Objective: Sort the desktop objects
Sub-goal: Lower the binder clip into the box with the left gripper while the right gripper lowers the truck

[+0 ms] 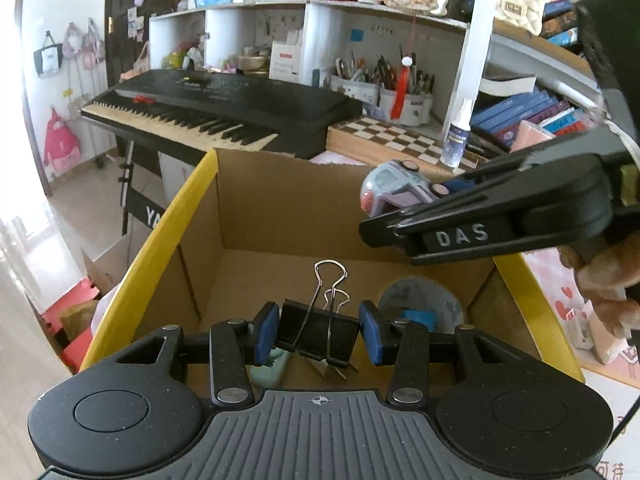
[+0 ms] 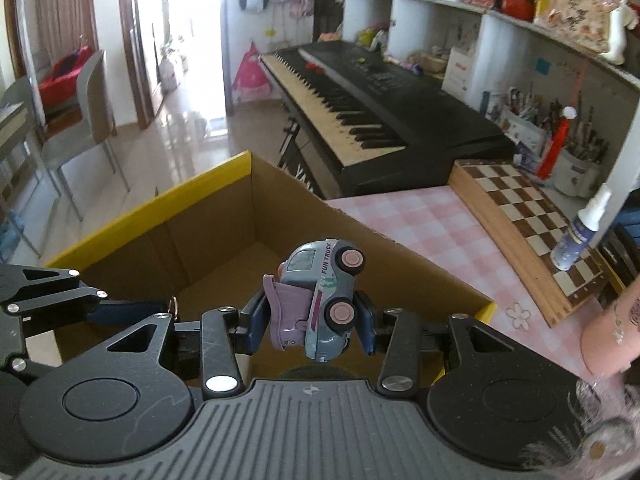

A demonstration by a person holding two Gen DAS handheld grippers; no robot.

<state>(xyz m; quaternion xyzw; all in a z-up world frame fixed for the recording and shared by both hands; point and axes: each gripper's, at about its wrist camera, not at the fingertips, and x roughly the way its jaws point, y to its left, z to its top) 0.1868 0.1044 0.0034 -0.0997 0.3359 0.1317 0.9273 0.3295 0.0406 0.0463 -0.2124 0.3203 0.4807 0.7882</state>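
Left tongs pinch binder clip — right tongs toy truck.

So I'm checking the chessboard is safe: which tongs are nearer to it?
Right. The right tongs, holding the toy truck, are over the box's chessboard side; the left tongs, holding the clip, are farther.

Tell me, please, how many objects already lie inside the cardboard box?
3 visible: a tape roll at the floor's right, a mint-green item and a small metal piece near the front. The claws and held binder clip may hide more.
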